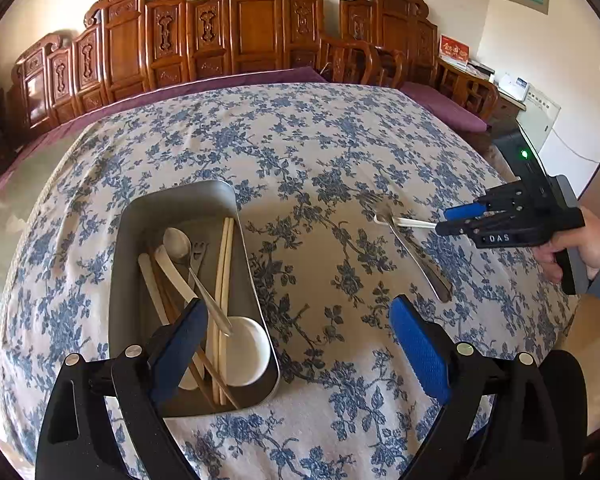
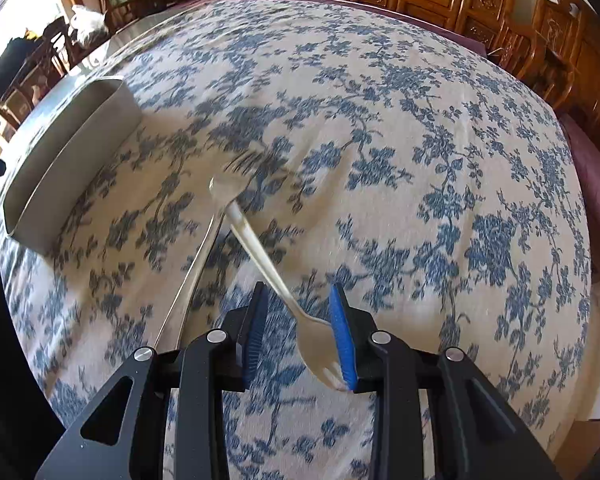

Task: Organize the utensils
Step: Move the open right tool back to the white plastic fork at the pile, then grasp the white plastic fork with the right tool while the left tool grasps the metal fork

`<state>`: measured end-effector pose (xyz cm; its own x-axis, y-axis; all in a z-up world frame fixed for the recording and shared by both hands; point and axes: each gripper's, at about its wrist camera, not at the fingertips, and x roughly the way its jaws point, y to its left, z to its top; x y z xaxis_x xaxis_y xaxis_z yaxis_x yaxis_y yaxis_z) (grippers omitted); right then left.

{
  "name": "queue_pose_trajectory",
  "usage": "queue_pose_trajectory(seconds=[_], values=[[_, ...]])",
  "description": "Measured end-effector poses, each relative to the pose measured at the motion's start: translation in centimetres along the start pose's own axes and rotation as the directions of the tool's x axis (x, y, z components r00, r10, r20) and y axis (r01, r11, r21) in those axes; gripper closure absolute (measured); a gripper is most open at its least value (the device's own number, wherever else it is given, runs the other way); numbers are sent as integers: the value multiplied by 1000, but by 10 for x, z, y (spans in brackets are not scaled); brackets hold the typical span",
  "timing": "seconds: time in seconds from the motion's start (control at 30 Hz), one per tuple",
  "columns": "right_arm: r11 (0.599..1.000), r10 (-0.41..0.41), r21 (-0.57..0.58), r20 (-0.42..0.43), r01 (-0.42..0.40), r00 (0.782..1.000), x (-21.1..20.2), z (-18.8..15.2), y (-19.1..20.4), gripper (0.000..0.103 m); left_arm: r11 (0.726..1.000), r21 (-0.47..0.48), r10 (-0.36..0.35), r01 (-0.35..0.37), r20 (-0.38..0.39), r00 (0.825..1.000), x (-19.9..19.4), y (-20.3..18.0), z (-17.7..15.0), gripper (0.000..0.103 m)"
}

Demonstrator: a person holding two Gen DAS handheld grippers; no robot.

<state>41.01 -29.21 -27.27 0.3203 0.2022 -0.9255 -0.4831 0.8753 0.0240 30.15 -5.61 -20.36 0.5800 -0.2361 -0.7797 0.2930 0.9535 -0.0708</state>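
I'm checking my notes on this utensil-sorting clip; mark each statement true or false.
1. The grey tray already holds chopsticks. True.
2. The left gripper grips a spoon. False: it is open and holds nothing.
3. A metal fork lies on the floral tablecloth outside the tray. True.
4. A white plastic fork sits between the right gripper fingers. True.
5. The white spoon lies on the tablecloth. False: it is in the tray.

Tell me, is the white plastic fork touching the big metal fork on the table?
Touching. In the left wrist view the white plastic fork lies across the metal fork, just below its tines. The right wrist view shows the same crossing, no gap.
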Motion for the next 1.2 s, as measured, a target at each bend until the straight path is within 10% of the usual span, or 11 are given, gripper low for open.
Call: queue_pose_trajectory(seconds=[1.07,1.2], values=[[996,-91,4,2,91,996,-11,-49,16,77,1000,11,-12,12,-8,1000,-6,-25,-6,14],[998,-55,-27,1,55,998,-9,-44,18,97,1000,22,-8,8,-17,1000,1,-30,-2,14]])
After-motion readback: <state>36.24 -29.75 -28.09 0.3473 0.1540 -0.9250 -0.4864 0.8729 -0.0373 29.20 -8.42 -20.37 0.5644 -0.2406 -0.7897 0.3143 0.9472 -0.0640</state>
